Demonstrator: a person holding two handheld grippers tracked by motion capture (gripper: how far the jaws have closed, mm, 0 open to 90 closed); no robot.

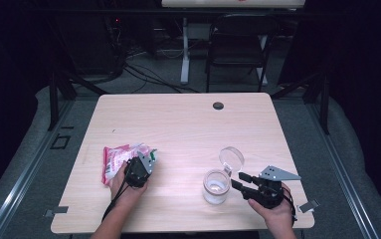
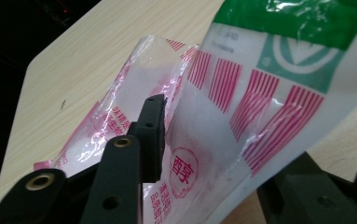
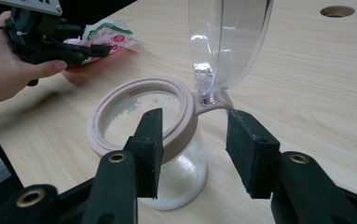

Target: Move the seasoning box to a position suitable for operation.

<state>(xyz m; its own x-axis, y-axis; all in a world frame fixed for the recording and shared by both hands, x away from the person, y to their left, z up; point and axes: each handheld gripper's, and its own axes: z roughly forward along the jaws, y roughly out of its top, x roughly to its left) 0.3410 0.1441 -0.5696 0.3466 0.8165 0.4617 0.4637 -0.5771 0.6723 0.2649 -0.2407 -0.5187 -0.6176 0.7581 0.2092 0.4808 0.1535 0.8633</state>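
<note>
A red, white and green plastic bag (image 1: 116, 160) lies at the table's front left. My left gripper (image 1: 130, 163) is at its right end. In the left gripper view the bag (image 2: 241, 93) curls up between the jaws; one pad (image 2: 153, 135) touches the film and the other jaw sits under the bag. A glass jar (image 1: 216, 189) with white powder inside stands at the front right, its clear hinged lid (image 1: 231, 158) flipped up. My right gripper (image 1: 236, 180) is open just right of it. Its jaws straddle the rim's hinge (image 3: 209, 100) without gripping it.
The pale wooden table (image 1: 188, 124) has a round cable hole (image 1: 218, 105) near its far edge. A black folding chair (image 1: 238, 45) and a desk leg stand beyond it. The right gripper view has the left hand (image 3: 8, 70) and its gripper (image 3: 92, 49) across the table.
</note>
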